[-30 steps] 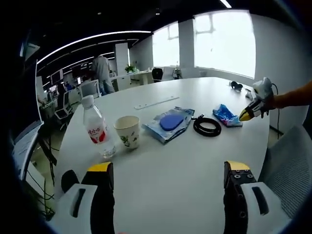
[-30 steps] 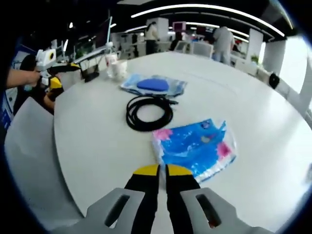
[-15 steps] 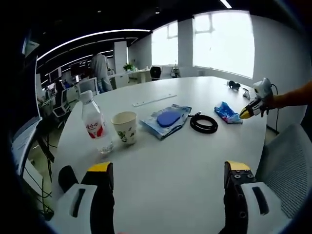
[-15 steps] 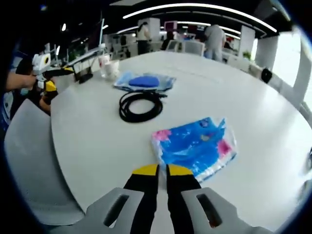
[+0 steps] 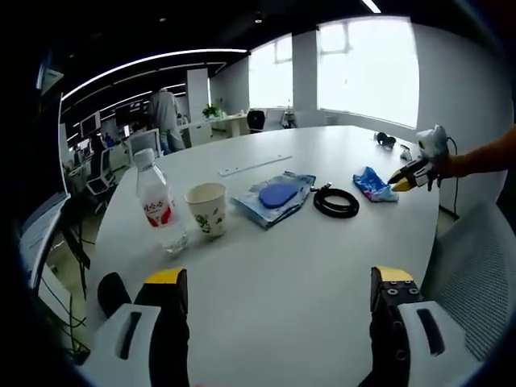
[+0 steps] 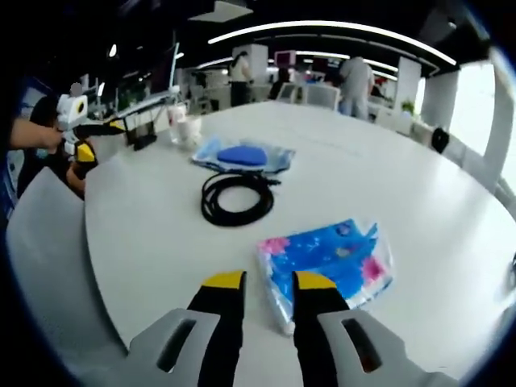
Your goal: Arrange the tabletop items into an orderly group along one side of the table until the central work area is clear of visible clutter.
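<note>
On the white round table [image 5: 290, 266] stand a clear water bottle [image 5: 157, 205] with a red label and a paper cup [image 5: 208, 211]. Right of them lie a blue pouch [image 5: 274, 197], a coiled black cable [image 5: 335, 203] and a blue tissue pack [image 5: 373, 185]. My left gripper [image 5: 280, 278] hovers wide open over the near table edge, holding nothing. My right gripper [image 6: 268, 282] is open, and the near corner of the tissue pack [image 6: 330, 258] lies between its jaws. Beyond it are the cable [image 6: 238, 197], the pouch [image 6: 242, 155] and the cup [image 6: 189, 129].
A pale flat strip [image 5: 256, 166] and black headphones [image 5: 387, 140] lie farther back on the table. A grey chair [image 5: 476, 274] stands at the table's right edge. A person stands among desks in the background. The left gripper [image 6: 81, 129] shows at the table's far side.
My right gripper's jaws have gone from shut to open and now straddle the tissue pack's near corner. The left gripper has hardly moved.
</note>
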Demonstrator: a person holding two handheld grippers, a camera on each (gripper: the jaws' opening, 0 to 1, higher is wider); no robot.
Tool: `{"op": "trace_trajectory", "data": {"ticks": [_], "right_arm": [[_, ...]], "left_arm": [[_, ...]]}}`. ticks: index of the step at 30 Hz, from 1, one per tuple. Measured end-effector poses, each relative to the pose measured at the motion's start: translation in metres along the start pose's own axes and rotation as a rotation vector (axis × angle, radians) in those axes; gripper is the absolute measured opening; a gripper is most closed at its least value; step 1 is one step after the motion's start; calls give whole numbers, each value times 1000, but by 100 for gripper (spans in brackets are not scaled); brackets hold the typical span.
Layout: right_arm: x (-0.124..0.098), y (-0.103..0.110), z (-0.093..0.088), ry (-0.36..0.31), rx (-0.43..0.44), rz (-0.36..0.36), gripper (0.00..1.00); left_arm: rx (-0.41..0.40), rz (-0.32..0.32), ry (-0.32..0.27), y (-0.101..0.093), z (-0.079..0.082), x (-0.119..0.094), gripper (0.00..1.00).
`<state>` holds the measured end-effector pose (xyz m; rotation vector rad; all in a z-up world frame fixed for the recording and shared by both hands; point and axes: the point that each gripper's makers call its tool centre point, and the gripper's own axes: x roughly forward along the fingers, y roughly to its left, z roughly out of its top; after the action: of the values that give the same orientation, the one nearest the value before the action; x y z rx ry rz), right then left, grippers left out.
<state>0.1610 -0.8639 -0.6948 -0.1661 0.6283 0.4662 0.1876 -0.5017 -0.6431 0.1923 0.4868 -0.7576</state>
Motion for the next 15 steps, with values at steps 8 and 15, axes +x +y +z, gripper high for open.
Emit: {"op": "trace_trajectory", "data": {"ticks": [8, 15], "right_arm": [[10, 3, 21, -42, -23, 24, 29], [27, 21, 36, -48, -86, 83, 31]], "left_arm": [[-3, 4, 0, 1, -2, -3, 93], [0, 6, 0, 3, -1, -5, 93]]}}
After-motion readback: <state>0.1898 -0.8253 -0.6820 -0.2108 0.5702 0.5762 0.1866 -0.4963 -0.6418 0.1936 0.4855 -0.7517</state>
